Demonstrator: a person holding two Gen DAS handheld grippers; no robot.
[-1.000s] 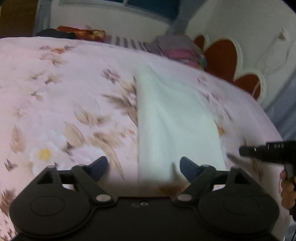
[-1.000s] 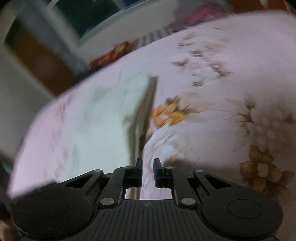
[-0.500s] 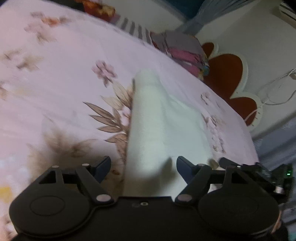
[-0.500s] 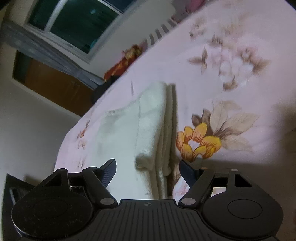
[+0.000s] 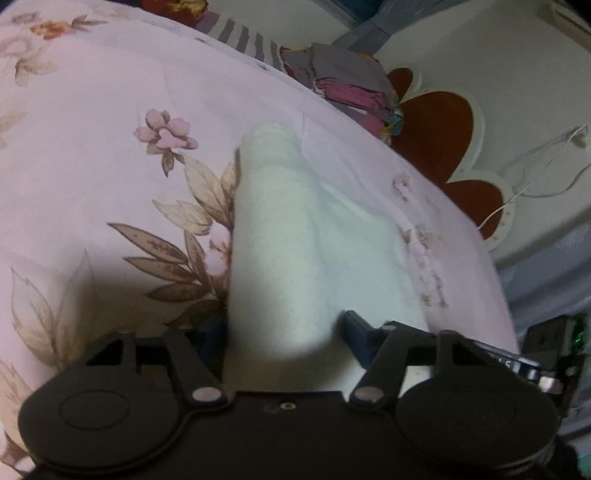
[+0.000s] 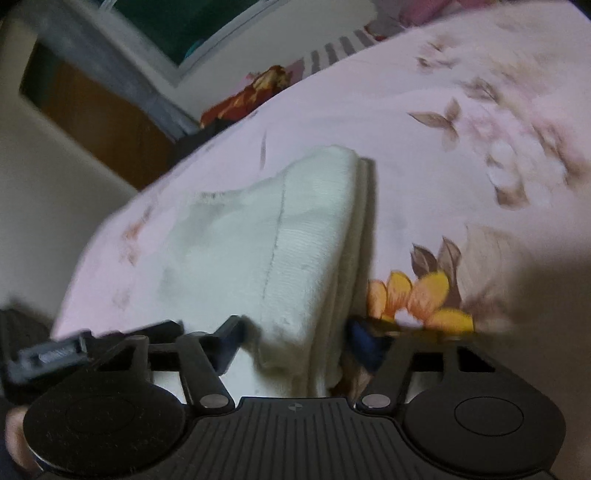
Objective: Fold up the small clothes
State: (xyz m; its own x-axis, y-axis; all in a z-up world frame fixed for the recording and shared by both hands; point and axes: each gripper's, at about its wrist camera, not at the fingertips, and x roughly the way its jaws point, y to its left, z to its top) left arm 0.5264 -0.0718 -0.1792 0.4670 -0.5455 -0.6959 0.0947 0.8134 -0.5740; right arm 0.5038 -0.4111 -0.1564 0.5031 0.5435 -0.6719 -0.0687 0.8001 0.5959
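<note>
A white knitted garment (image 5: 280,236) lies folded in a long strip on the pink floral bedsheet (image 5: 92,155). My left gripper (image 5: 282,328) straddles its near end at the thick left fold. Its jaws are closing with the cloth between them, and the pads do not visibly pinch it. In the right wrist view the same garment (image 6: 295,236) shows stacked layers along its right edge. My right gripper (image 6: 295,332) straddles that near right corner. Its jaws are also closing, with cloth between them and no clear pinch. Each view shows the other gripper beside it.
A pile of folded clothes (image 5: 351,85) and a striped cloth (image 5: 243,37) lie at the far edge of the bed. A red flower-shaped headboard (image 5: 436,125) and a white cable (image 5: 546,162) are at the right. The window (image 6: 184,22) and a wooden door (image 6: 92,122) lie beyond the bed.
Both grippers have come in low onto the near end of the garment. The right jaws went from nearly shut to wide and are narrowing. The left jaws have narrowed.
</note>
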